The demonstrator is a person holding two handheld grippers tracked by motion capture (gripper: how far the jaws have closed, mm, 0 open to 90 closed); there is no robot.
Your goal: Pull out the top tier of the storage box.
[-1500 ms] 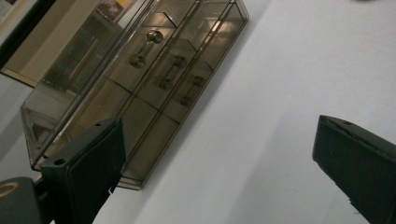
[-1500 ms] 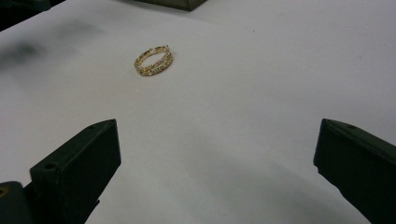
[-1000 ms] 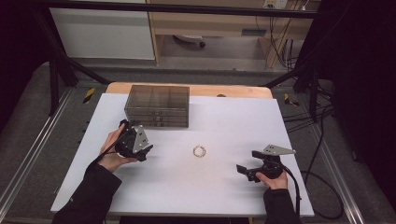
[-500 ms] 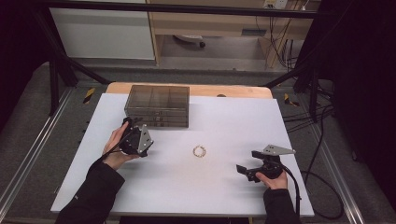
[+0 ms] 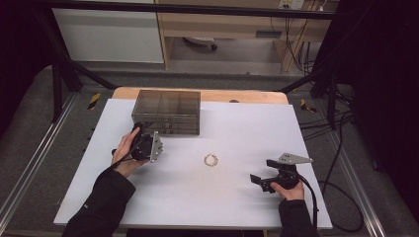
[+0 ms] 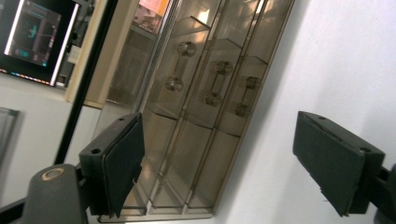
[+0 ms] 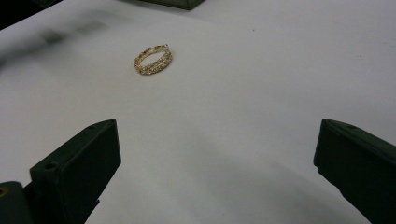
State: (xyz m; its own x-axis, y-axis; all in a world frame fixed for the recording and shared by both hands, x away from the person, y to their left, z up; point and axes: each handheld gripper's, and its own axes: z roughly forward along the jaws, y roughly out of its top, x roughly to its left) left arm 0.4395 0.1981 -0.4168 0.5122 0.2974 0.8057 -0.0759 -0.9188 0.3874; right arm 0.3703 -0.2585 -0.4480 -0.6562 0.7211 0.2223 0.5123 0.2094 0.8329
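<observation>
The drawer box at the frame's centre looks like smoky, glossy clear plastic. The bracelet, upper left, seems gold metal, beaded. The table is matt white; jaw pads matt black.

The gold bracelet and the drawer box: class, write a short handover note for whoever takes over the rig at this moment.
Left gripper: open, empty, held just in front of the smoky clear drawer box, aimed at its drawer fronts; all three drawers look closed.
Right gripper: open, empty, low over the white table, pointing towards the bracelet.
Gold bracelet: lying flat mid-table, apart from both grippers and from the box.
Done: nothing gripped or opened yet.
Left, probably: pull a drawer open by its knob with the left gripper, pick up the bracelet with the right, place it inside, close the drawer.
</observation>
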